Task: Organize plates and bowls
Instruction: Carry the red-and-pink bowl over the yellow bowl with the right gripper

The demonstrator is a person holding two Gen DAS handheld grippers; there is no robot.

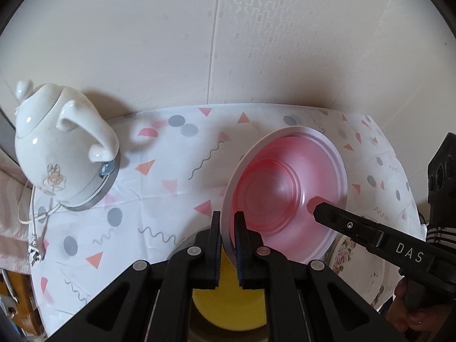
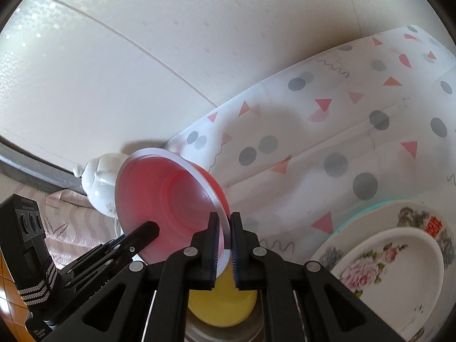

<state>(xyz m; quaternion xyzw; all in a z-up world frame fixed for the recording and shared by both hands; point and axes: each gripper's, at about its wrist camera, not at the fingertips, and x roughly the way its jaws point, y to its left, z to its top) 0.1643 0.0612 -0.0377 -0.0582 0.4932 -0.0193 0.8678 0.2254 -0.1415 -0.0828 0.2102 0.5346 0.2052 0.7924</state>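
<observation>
worktop [image 1: 159, 176] fills middle band of left wrist view, covered w/ white cloth [image 1: 182, 154], pink triangles, grey dots, squiggles all over it. white kettle [image 1: 61, 142] on metal base sits on cloth, left of frame, cord [image 1: 35, 228] trailing down toward lower left. floral plates [image 2: 393, 262] stacked lower right of right wrist view, teal rim poking out underneath. yellow dish [image 2: 225, 302] bottom centre inside metal bowl, mostly hidden.
</observation>
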